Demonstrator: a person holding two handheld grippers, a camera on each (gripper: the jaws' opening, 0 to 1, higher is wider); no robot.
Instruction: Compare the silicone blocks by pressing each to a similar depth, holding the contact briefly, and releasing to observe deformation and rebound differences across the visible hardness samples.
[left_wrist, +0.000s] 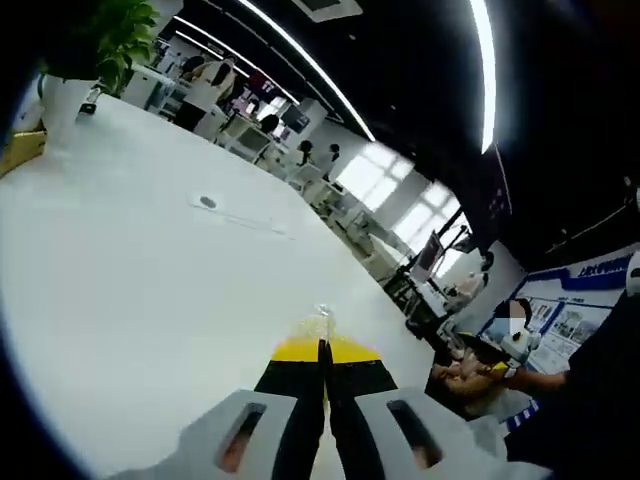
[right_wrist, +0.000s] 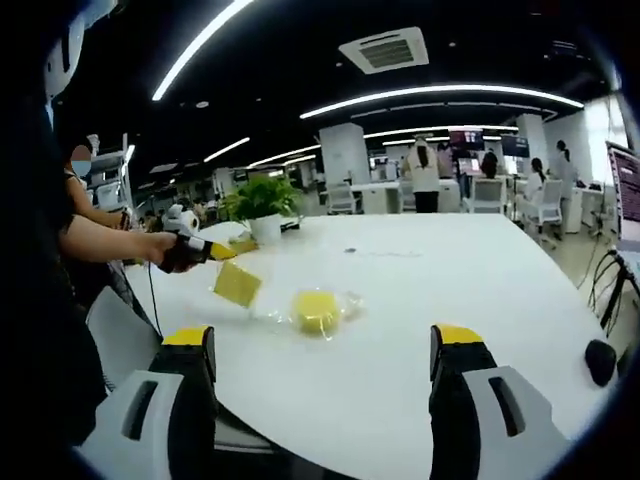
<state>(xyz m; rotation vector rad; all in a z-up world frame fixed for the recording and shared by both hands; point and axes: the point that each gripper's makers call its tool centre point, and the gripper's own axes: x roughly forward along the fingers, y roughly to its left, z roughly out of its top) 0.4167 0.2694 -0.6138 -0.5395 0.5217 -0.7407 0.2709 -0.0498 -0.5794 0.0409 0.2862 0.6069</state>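
Open office behind, ceiling strip lights, people at far desks; I work at a big white table (right_wrist: 480, 300) with a potted plant (right_wrist: 262, 208) at its far end. In the right gripper view my right gripper (right_wrist: 322, 400) stands with jaws wide apart and nothing between them, low over the near table edge. Ahead of it lie two yellow silicone pieces: a round block (right_wrist: 316, 308) in a clear bag, flat on the table, and a square block (right_wrist: 237, 283) just to its left, tilted up, apparently hanging in clear wrap from my left gripper (right_wrist: 205, 249). In the left gripper view the left gripper's (left_wrist: 323, 352) jaws are pressed together; a scrap of clear film seems pinched at the tips, though it is too small to be sure. Judgement: both blocks look light and soft, and the bag film is likely slippery, so they may slide under a push. I would press straight down on the middle of the round block's top face, and steady the bag's edge rather than squeeze the block's sides.
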